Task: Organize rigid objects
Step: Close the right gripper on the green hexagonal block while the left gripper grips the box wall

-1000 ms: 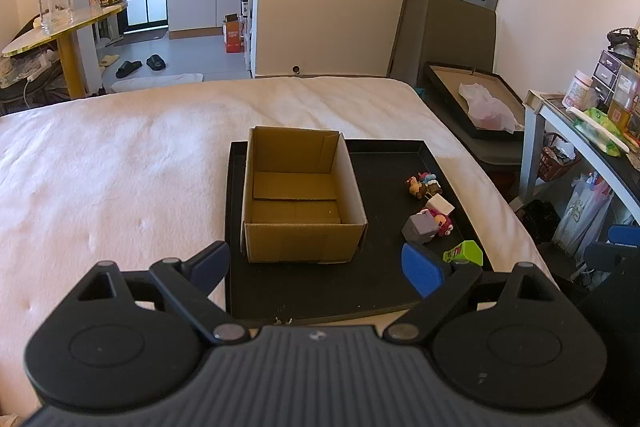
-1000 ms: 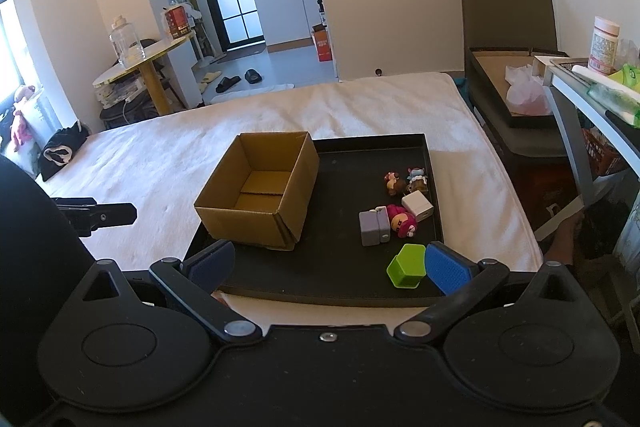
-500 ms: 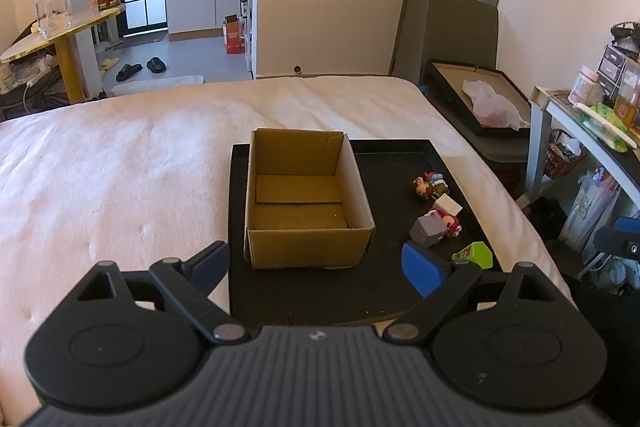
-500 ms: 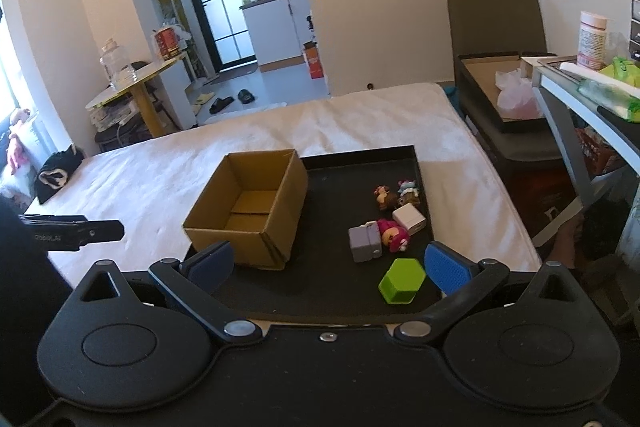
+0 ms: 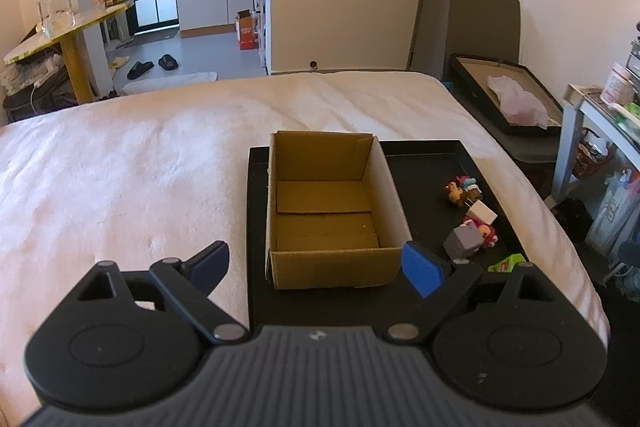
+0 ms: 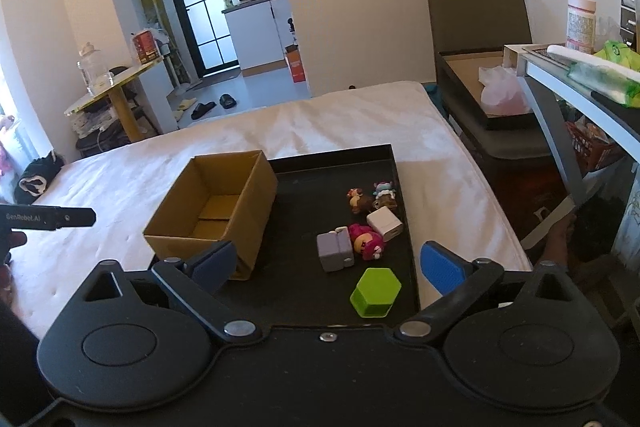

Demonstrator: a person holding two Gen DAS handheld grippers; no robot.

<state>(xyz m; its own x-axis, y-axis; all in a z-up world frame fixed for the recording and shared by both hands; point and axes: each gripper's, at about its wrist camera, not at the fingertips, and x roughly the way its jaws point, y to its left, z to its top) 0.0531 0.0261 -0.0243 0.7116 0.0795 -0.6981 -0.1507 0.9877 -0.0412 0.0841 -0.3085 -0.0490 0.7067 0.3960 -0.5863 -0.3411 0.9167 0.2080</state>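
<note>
On the bed, a black tray [image 6: 406, 227] is carrying a cardboard box [image 6: 224, 215] and toys; both the left hand-held gripper [image 5: 316, 267] and the right hand-held gripper [image 6: 328, 267] are hovering wide, gripping nothing.

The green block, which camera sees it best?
The right wrist view: the green block shows whole on the black tray, its six-sided top and sides clear. In the left wrist view only a sliver peeks out behind the left hand-held gripper.

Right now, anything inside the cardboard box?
Nothing visible: the cardboard box shows only its bare floor flaps. The near inside wall is hidden by its front edge. Toys sit outside it on the black tray.
</note>
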